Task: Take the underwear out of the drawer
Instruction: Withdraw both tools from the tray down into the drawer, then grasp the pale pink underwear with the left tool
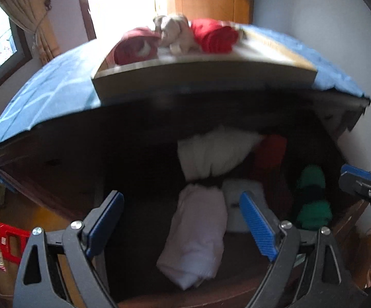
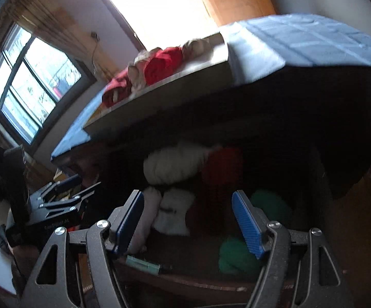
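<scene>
The left gripper [image 1: 182, 225] hangs over the open drawer [image 1: 159, 300] with its blue-padded jaws spread wide and nothing pinched between them. Directly ahead of it, in the gap between the jaws, lies a pale pink folded piece of underwear [image 1: 198, 236] – whether the pads touch it I cannot tell, though both appear clear of the cloth. Just beyond its right jaw sits a white folded piece [image 1: 247, 195], and farther ahead a larger white bundle [image 1: 216, 154] beside a dark red piece [image 1: 270, 154]. Off to the right of the jaws are green rolled pieces [image 1: 311, 197].

The right gripper [image 2: 188, 223] also stands apart-jawed and empty above the same drawer – the white folded piece lies ahead between its jaws, the green rolls just past its right jaw.

Above the drawer, a blue cloth [image 1: 46, 95] covers the cabinet top, where a shallow tray [image 1: 206, 77] holds red rolled garments [image 1: 216, 38] and a beige one [image 1: 175, 33].
</scene>
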A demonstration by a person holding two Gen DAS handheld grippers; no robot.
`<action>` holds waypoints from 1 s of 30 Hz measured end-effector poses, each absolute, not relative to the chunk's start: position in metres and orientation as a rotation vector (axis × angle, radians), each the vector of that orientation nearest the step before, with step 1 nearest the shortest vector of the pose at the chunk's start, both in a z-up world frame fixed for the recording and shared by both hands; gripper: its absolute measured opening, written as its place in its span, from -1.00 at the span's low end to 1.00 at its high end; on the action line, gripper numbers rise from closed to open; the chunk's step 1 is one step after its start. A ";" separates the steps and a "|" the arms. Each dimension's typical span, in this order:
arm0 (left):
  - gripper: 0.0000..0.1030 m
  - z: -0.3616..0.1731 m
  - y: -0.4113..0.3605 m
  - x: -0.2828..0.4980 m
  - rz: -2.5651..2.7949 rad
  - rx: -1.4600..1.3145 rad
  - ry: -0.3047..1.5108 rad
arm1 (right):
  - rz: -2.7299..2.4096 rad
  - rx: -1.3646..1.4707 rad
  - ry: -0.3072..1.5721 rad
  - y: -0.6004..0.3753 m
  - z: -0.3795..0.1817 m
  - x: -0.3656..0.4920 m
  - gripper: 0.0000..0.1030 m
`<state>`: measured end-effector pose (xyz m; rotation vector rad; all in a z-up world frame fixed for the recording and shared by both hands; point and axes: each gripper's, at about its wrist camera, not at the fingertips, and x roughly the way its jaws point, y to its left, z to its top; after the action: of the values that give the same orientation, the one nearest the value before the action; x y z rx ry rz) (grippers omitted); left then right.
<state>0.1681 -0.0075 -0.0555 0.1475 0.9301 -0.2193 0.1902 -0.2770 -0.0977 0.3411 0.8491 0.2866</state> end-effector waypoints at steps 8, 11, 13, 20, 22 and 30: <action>0.81 -0.084 -0.015 0.173 -0.259 0.195 1.102 | 0.321 0.314 0.967 -0.260 -0.120 0.193 0.42; 0.81 -0.095 -0.018 0.177 -0.262 0.200 1.156 | 0.312 0.322 0.998 -0.259 -0.127 0.197 0.42; 0.80 -0.105 -0.020 0.182 -0.253 0.209 1.203 | 0.315 0.329 1.014 -0.260 -0.130 0.200 0.42; 0.65 -0.141 -0.024 0.197 -0.229 0.236 1.347 | 0.328 0.329 1.014 -0.257 -0.131 0.204 0.42; 0.47 -0.147 -0.022 0.200 -0.242 0.207 1.385 | 0.336 0.342 1.014 -0.257 -0.130 0.206 0.42; -0.19 -0.159 -0.029 0.201 -0.274 0.223 1.441 | 0.379 0.379 1.024 -0.252 -0.125 0.218 0.42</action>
<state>0.2014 -0.0292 -0.1590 0.2230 1.4412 -0.2742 0.2183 -0.2517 -0.1246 0.3786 1.0238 0.3791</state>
